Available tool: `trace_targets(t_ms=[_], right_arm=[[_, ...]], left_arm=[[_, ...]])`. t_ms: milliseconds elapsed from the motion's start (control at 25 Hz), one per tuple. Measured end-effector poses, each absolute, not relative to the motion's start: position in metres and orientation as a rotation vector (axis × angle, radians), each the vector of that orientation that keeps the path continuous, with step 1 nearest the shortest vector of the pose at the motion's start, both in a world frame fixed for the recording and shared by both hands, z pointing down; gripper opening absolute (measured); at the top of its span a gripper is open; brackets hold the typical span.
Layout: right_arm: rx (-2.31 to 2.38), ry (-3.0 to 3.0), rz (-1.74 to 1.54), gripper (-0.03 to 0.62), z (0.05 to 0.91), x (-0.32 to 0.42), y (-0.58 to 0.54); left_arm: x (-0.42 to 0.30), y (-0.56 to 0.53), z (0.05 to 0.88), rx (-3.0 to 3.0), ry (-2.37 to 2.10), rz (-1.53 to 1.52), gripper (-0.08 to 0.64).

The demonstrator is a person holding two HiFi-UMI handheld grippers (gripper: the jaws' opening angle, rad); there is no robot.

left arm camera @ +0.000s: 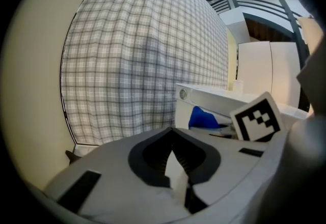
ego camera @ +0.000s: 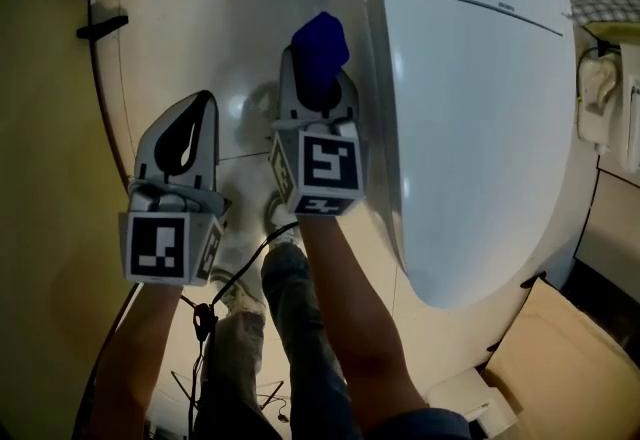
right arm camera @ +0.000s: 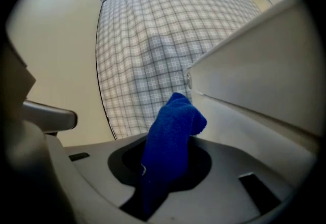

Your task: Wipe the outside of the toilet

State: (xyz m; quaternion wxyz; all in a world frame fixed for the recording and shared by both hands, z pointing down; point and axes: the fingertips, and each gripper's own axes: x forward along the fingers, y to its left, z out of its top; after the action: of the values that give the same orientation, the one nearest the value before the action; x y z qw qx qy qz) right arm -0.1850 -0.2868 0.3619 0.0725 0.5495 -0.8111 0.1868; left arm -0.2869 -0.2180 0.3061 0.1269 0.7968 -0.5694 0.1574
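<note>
Dim warm light, soft glare, dark fisheye edges, blurred foreground

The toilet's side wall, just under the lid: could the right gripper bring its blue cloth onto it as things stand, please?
Probably yes. The right gripper holds the blue cloth up close beside the toilet's side wall, and nothing visible stands between them.

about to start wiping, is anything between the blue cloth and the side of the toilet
Nothing visible does. The blue cloth, clamped in the right gripper, sits right beside the toilet, with no object between them.
</note>
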Motion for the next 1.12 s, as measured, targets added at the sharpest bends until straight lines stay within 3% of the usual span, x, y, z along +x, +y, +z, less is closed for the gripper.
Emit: trace_targets(t_ms=[320, 560, 760, 1120], right_arm=[[1.725, -2.235, 0.585, 0.072, 0.383, -0.107, -0.119], [1.734, -2.192, 0.566, 0.072, 0.395, -0.093, -0.075], [1.591, -2.318, 0.578, 0.072, 0.401, -0.145, -0.118], [1.543, -2.339, 0.633, 0.072, 0.493, -0.208, -0.320]], left_arm=[[-0.244, -0.143, 0.328, 2.378, -1.470, 0.441, 0.017], [-0.225, -0.115, 0.345, 2.367, -1.409, 0.436, 0.017], [-0.234, -0.129, 0.358, 2.327, -1.436, 0.465, 0.017], [-0.303, -0.218, 0.388, 2.293, -1.622, 0.502, 0.015]])
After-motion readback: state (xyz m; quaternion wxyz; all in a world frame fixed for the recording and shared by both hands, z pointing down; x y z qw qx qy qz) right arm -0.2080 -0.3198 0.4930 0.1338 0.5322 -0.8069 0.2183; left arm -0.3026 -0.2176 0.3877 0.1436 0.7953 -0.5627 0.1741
